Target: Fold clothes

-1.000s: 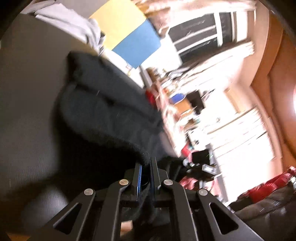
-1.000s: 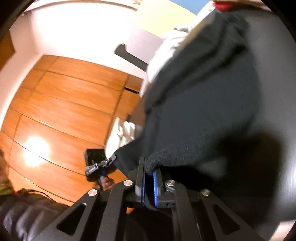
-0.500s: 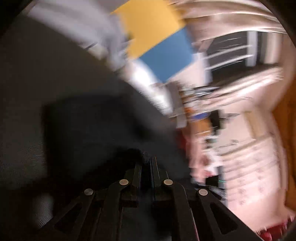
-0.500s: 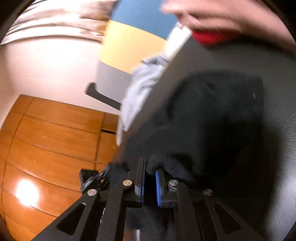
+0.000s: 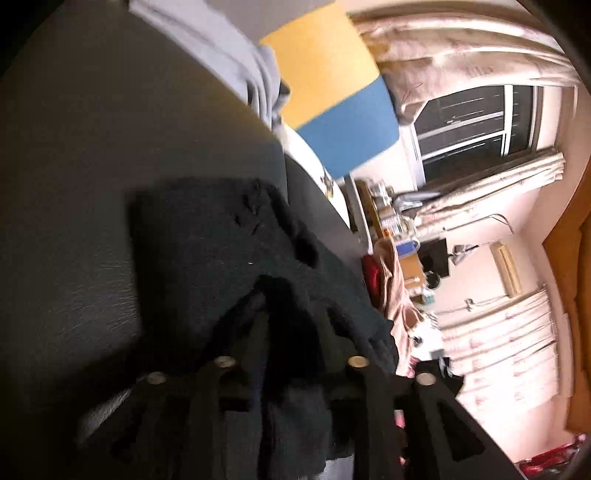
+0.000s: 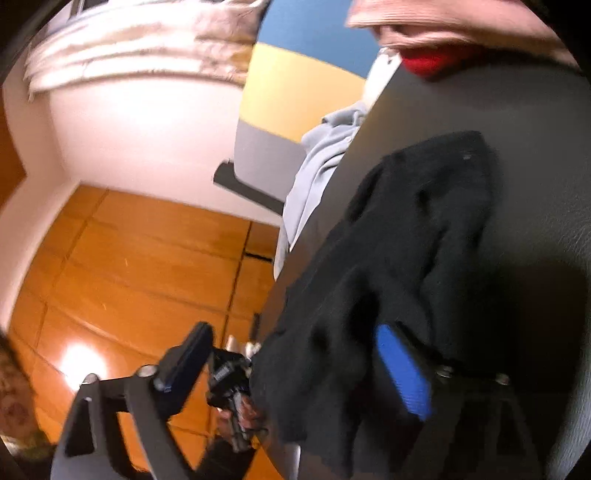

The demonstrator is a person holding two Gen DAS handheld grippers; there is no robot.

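Note:
A black knit garment lies folded over on the dark leather-like surface. My left gripper is low over its near edge, jaws apart, and black cloth sags loosely between the dark fingers. In the right wrist view the same garment runs from the surface toward me. My right gripper is wide open, its blue-padded fingers on either side of the near fold, not pinching it.
A pale grey garment is bunched at the far edge of the surface, shown also as grey cloth. Behind it stands a yellow and blue panel. A wooden floor lies beyond the left edge. A pink sleeve shows at the top.
Both grippers were shut on the black garment's edge and carried it forward over itself. Now both have opened and let go, and the garment rests doubled on the surface.

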